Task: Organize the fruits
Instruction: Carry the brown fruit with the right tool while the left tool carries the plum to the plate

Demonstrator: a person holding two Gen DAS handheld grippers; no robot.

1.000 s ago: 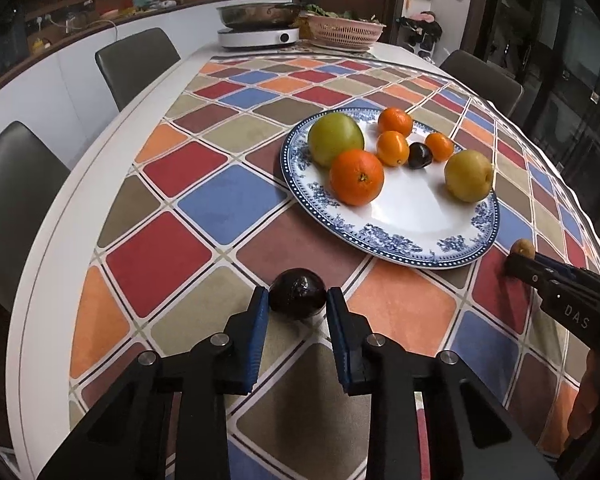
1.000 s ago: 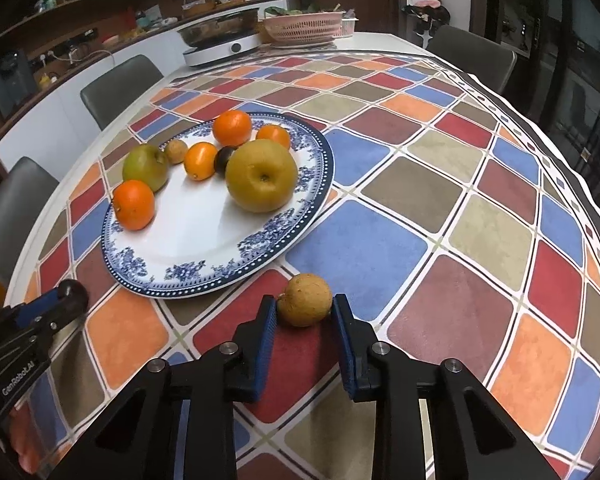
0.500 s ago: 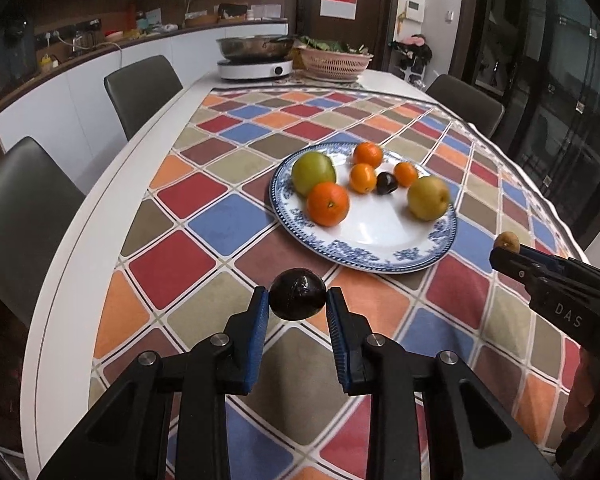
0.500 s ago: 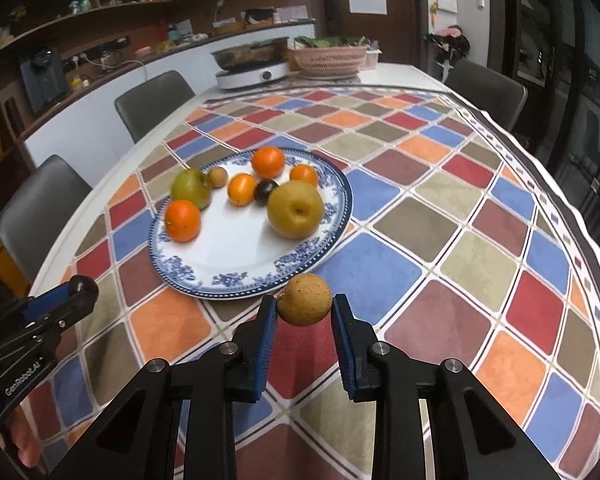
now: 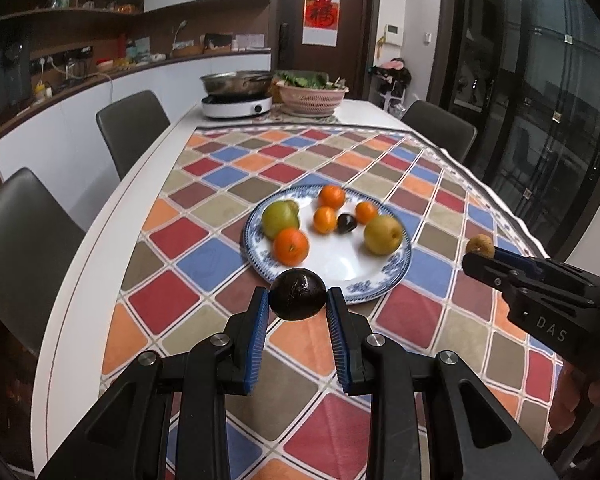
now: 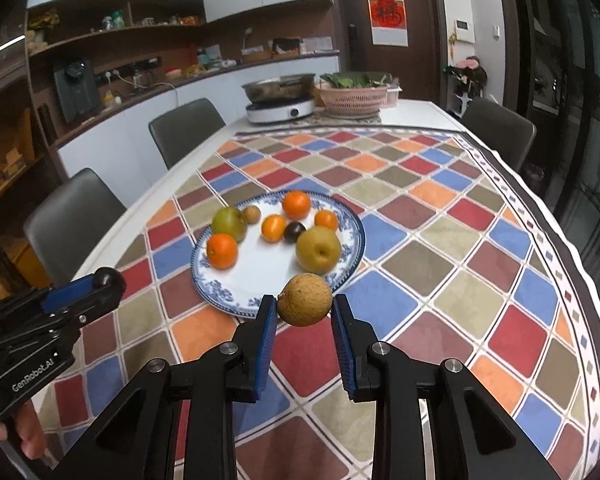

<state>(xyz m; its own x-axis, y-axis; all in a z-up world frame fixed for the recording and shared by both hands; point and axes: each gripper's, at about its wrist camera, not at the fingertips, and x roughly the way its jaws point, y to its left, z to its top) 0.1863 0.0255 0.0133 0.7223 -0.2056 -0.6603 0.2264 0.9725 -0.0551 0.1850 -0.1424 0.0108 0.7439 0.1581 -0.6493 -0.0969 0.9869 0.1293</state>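
Carrying step: the left gripper (image 5: 298, 300) clamps a dark fruit (image 5: 298, 294), the right gripper (image 6: 305, 307) a tan fruit (image 6: 305, 299) — both aloft. Next, each needs lowering onto the plate (image 5: 396, 276) at frame centre — into bare space.

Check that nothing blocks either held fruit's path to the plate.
Nothing visible does. The left gripper holds a dark round fruit, the right gripper a small brown fruit; both face bare white near the blue-patterned plate's rim.
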